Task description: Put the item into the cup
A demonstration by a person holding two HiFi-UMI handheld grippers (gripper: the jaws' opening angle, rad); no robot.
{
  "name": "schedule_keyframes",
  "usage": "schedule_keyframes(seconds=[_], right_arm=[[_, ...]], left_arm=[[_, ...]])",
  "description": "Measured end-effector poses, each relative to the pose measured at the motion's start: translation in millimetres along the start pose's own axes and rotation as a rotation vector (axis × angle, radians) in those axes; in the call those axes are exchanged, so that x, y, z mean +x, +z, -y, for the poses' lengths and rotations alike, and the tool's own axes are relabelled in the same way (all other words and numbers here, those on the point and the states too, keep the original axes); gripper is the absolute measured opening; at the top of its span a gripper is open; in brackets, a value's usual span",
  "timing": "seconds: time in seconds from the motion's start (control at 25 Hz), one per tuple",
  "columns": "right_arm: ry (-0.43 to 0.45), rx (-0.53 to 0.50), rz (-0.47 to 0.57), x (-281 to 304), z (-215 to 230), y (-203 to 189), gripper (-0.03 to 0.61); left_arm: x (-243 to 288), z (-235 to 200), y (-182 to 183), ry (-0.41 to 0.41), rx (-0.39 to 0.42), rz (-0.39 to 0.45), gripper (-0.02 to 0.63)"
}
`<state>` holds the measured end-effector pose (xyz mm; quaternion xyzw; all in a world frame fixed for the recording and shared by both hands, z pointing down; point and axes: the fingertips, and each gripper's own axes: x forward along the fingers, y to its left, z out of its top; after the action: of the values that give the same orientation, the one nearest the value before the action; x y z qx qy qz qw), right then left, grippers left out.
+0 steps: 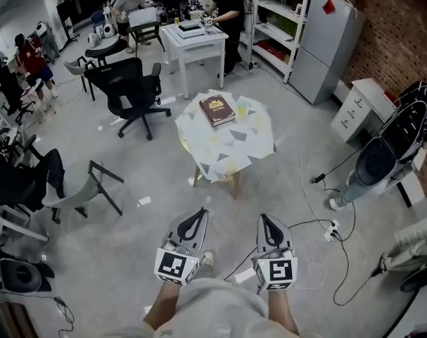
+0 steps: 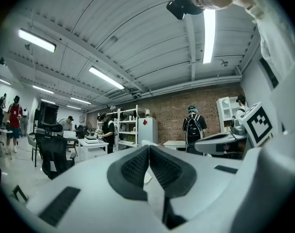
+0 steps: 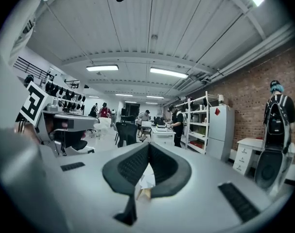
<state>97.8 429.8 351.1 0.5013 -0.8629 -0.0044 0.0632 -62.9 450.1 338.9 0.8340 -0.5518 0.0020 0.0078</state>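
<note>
Left tongs [image 1: 201,213] and right tongs [image 1: 264,221] both closed, empty, side by side; counter [image 1: 231,162] bearing book [image 1: 217,109] well ahead.

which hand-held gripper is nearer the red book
Left, slightly. The left hand-held gripper is short of the red book, nearly in line; the right hand-held gripper is offset rightward.
</note>
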Motion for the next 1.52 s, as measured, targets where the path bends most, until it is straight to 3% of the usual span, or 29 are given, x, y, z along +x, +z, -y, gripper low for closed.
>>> schedule_keyframes(seconds=[0.8, 1.52], right_arm=[[-0.046, -0.007, -0.043, 105.7, -19.1, 6.9, 0.006], [-0.078, -0.015, -0.030, 136.9, -12.0, 4.9, 0.006]], left_arm=[[61.9, -94.2, -1.6, -0.092, -0.006, -0.007, 0.017], [93.9, -117.7, -9.8, -0.119, -0.020, 0.001, 0.017]])
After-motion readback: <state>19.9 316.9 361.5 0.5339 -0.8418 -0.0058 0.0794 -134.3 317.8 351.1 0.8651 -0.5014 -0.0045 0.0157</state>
